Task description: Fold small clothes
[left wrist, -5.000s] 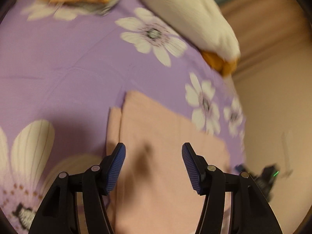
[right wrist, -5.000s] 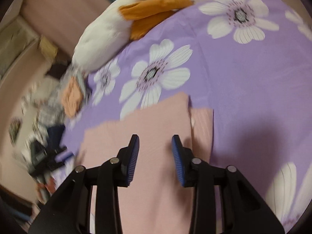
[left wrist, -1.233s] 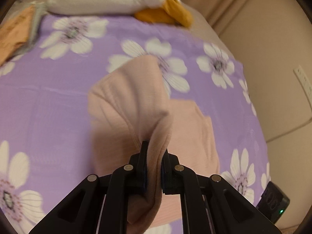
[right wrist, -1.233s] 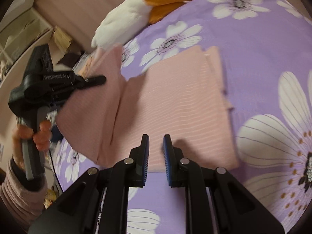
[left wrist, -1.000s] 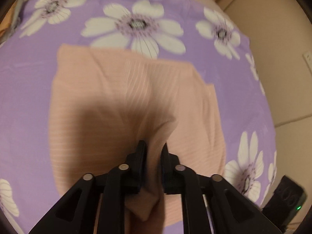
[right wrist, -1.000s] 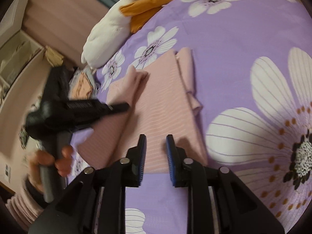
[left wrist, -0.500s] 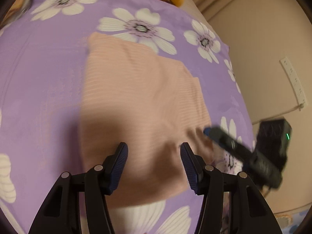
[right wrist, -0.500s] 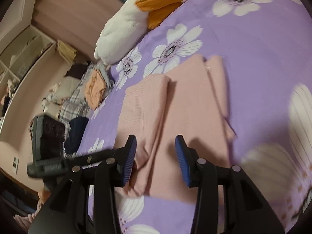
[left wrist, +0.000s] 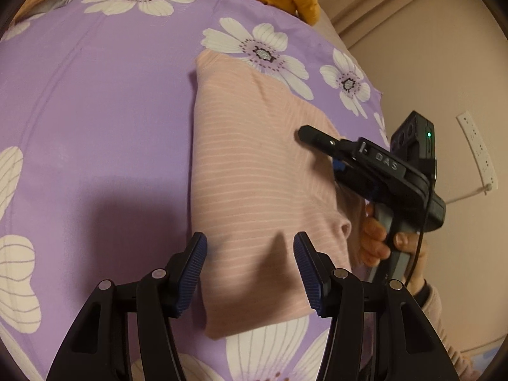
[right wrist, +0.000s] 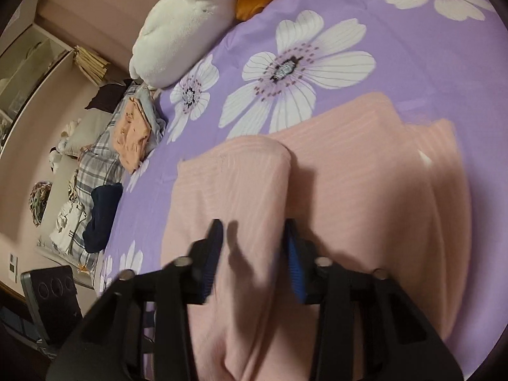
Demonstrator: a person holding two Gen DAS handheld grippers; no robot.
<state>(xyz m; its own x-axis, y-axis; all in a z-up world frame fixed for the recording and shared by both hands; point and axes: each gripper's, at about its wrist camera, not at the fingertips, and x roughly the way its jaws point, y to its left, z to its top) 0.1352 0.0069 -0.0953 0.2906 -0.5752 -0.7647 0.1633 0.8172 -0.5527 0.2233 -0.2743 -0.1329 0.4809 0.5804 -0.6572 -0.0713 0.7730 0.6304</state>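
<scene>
A pink striped garment (left wrist: 254,171) lies folded on the purple flowered bedspread (left wrist: 95,101). In the right wrist view the garment (right wrist: 349,171) shows one side folded over as a thick flap on its left. My left gripper (left wrist: 250,257) is open and empty, just above the garment's near edge. My right gripper (right wrist: 254,241) is open and empty, over the folded flap; it also shows in the left wrist view (left wrist: 306,133), reaching over the garment's right side.
A white and orange plush toy (right wrist: 190,22) lies at the head of the bed. A pile of folded clothes (right wrist: 127,133) sits at the bed's far left edge. A wall with a socket strip (left wrist: 476,149) is on the right.
My left gripper, shut on a lifted part of the garment a second ago, has laid it over and opened. My right gripper has opened and moved over the fold.
</scene>
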